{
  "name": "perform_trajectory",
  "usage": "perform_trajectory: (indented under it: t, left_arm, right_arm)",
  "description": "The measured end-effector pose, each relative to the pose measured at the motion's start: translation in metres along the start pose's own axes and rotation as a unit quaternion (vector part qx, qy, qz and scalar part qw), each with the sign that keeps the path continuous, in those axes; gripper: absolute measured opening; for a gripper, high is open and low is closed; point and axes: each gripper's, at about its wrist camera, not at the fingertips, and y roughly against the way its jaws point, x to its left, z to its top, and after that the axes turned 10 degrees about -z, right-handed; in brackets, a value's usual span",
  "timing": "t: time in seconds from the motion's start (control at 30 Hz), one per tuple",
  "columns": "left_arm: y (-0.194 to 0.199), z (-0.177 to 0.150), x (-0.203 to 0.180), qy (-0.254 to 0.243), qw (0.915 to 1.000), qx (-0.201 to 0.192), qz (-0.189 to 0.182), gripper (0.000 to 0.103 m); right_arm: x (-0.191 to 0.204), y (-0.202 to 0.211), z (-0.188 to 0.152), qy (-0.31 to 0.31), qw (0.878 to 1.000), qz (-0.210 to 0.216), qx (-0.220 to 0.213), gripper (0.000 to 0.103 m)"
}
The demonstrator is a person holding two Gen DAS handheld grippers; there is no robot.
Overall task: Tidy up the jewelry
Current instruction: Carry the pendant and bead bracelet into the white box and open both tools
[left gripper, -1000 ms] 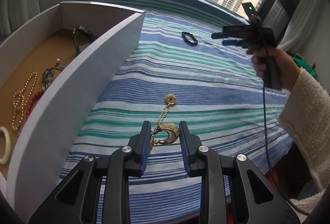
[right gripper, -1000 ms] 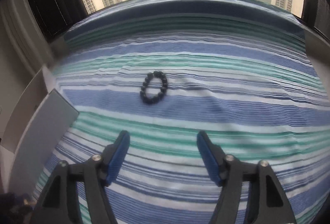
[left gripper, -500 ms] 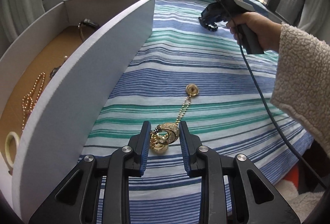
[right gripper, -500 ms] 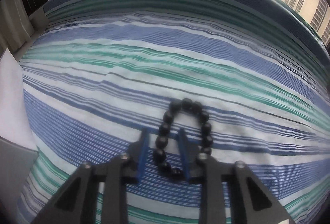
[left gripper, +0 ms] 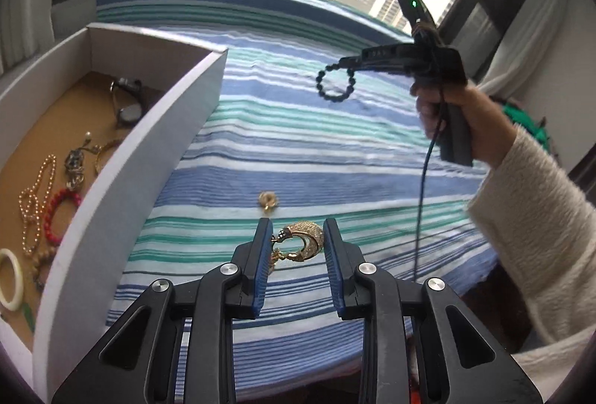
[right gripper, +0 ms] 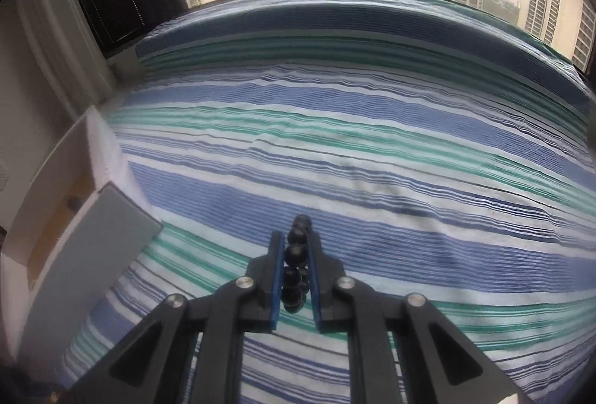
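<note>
My left gripper (left gripper: 298, 224) is shut on a gold necklace pendant (left gripper: 305, 243), held just above the striped bedspread (left gripper: 298, 143). The necklace's round gold end piece (left gripper: 268, 200) shows beyond the fingertips; I cannot tell whether it hangs or lies on the cloth. A black bead bracelet (right gripper: 296, 251) is pinched between the pads of my right gripper (right gripper: 297, 235). In the left wrist view that right gripper (left gripper: 350, 63) is up in the air and the black bead bracelet (left gripper: 335, 83) dangles from it as a loop. A white box (left gripper: 130, 158) stands at the left.
Inside the box lie a watch (left gripper: 128, 106), a gold bead strand (left gripper: 33, 203), a red bead bracelet (left gripper: 59, 214) and a white bangle (left gripper: 11, 277). A person's hand and fleece sleeve (left gripper: 540, 218) fill the right. The bed's front edge is close below my left gripper.
The right gripper dropped onto the black bracelet, shut on it and lifted it off the bedspread. The left gripper rose with the gold pendant between its pads.
</note>
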Motion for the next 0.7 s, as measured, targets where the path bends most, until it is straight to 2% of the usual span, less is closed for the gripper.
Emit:
perform_trajectory:
  t: [0.07, 0.17, 0.3, 0.4, 0.5, 0.6, 0.7]
  left_arm:
    - [0.031, 0.017, -0.01, -0.004, 0.9995, -0.023, -0.02, 0.026]
    - [0.083, 0.039, -0.021, -0.01, 0.9976, -0.061, -0.03, 0.026]
    - [0.159, 0.061, -0.022, -0.011, 0.9931, -0.116, -0.006, 0.027]
    - [0.206, 0.069, -0.014, -0.013, 0.9886, -0.147, 0.032, 0.027]
    - [0.231, 0.069, 0.002, -0.01, 0.982, -0.164, 0.094, 0.027]
    - [0.233, 0.059, 0.03, 0.005, 0.9749, -0.165, 0.149, 0.027]
    - [0.21, 0.044, 0.069, 0.028, 0.9644, -0.151, 0.215, 0.027]
  right_arm:
    - [0.017, 0.033, 0.003, 0.01, 0.999, 0.031, -0.02, 0.012]
    - [0.048, 0.08, 0.013, 0.031, 0.995, 0.077, -0.054, 0.012]
    - [0.1, 0.134, 0.021, 0.068, 0.984, 0.139, -0.091, 0.012]
    - [0.146, 0.161, 0.024, 0.095, 0.973, 0.182, -0.108, 0.012]
    - [0.191, 0.168, 0.024, 0.119, 0.962, 0.226, -0.099, 0.012]
    - [0.235, 0.159, 0.021, 0.146, 0.955, 0.243, -0.091, 0.012]
    - [0.276, 0.134, 0.012, 0.17, 0.952, 0.248, -0.066, 0.012]
